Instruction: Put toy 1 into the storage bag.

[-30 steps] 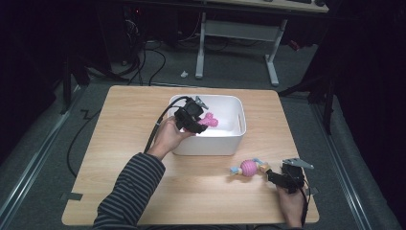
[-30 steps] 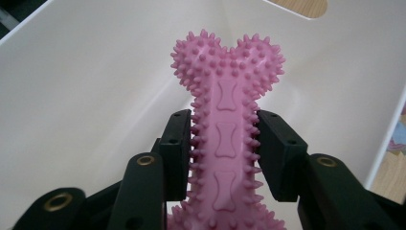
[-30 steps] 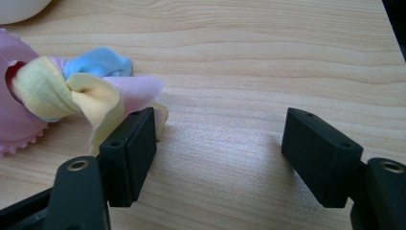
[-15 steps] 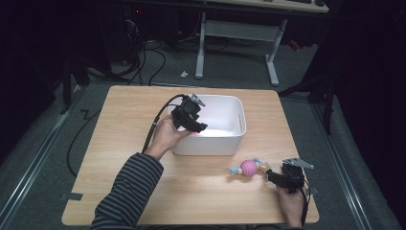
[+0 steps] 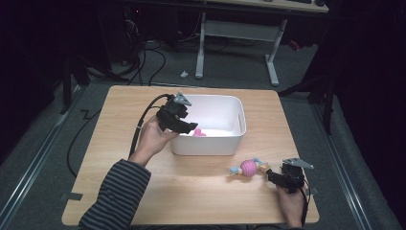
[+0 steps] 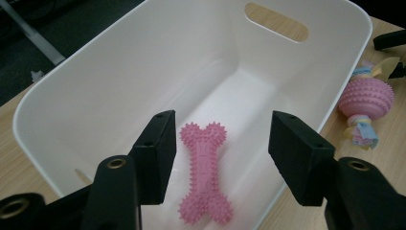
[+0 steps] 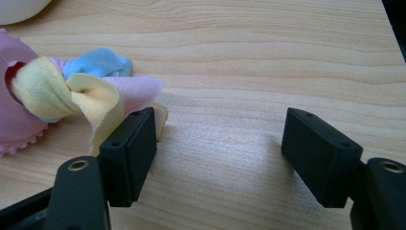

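Observation:
A pink spiky bone toy (image 6: 205, 172) lies flat on the floor of the white bin (image 6: 143, 57). My left gripper (image 6: 223, 132) hangs open above it with nothing between its jaws. From above, the left gripper (image 5: 184, 125) sits over the bin's (image 5: 210, 103) front left corner, with the bone (image 5: 197, 132) just beyond it. A pink spiky ball with knotted cloth tails (image 5: 248, 167) rests on the table at the right front. My right gripper (image 5: 273, 176) is open beside its right tail. That cloth tail (image 7: 81, 91) lies against the right gripper's (image 7: 218, 139) left jaw, not between the jaws.
The wooden table (image 5: 119, 191) has bare room at the left and front. The table's right edge runs close behind the right hand. A cable (image 5: 139, 129) trails from the left gripper across the table. The ball toy (image 6: 366, 98) lies just outside the bin's wall.
The left gripper let go of the pink bone, which now lies in the bin, and drew back toward the bin's front left corner. The right gripper stayed put.

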